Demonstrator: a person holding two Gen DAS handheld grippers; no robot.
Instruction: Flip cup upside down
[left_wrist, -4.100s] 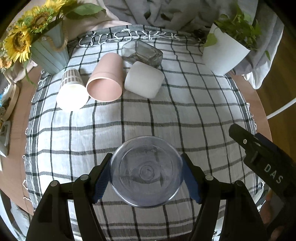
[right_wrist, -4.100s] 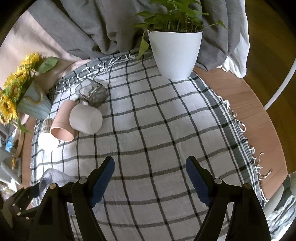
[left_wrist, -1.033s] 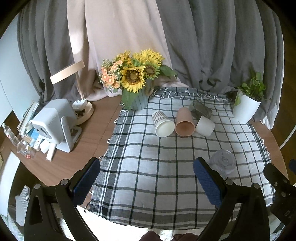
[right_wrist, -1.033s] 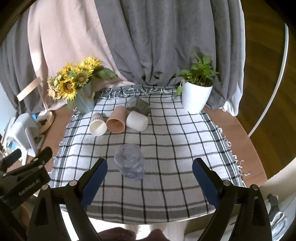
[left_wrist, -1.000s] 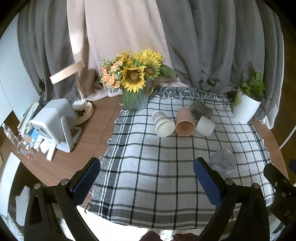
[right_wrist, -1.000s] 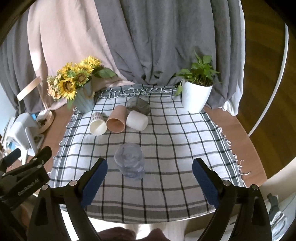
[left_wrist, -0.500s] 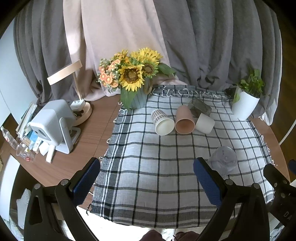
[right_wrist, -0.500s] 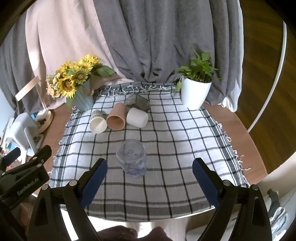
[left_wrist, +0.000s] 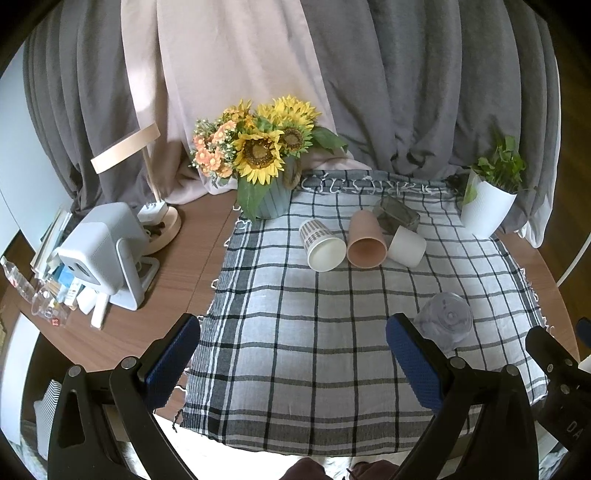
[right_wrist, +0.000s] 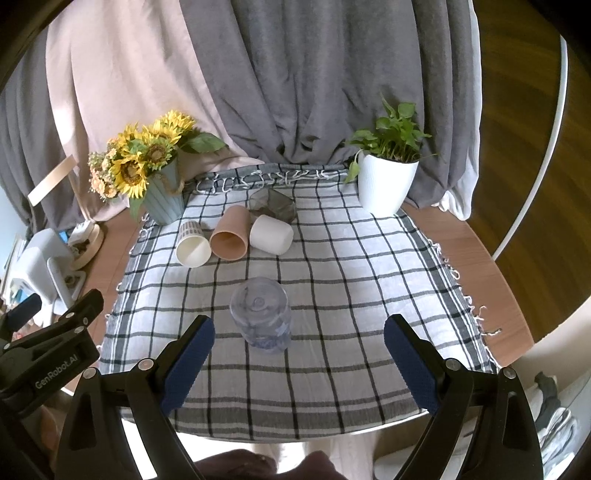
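A clear plastic cup (right_wrist: 260, 318) stands upside down on the checked cloth (right_wrist: 351, 280), base up; it also shows in the left wrist view (left_wrist: 445, 320). My left gripper (left_wrist: 293, 360) is open and empty, held back above the table's near edge, the cup beyond its right finger. My right gripper (right_wrist: 297, 360) is open and empty, the cup just beyond and between its fingers, apart from them. A patterned paper cup (right_wrist: 192, 245), a pink cup (right_wrist: 229, 238) and a white cup (right_wrist: 271, 234) lie on their sides further back.
A dark glass container (right_wrist: 272, 203) lies behind the cups. A sunflower vase (right_wrist: 162, 199) stands at the cloth's back left, a white plant pot (right_wrist: 386, 186) at the back right. A white device (left_wrist: 105, 251) and a lamp (left_wrist: 159, 218) stand on the wooden table to the left.
Earlier my left gripper held the upside-down clear cup on the cloth; it has let go. Both grippers have pulled back and risen, and drifted slightly further over the last second.
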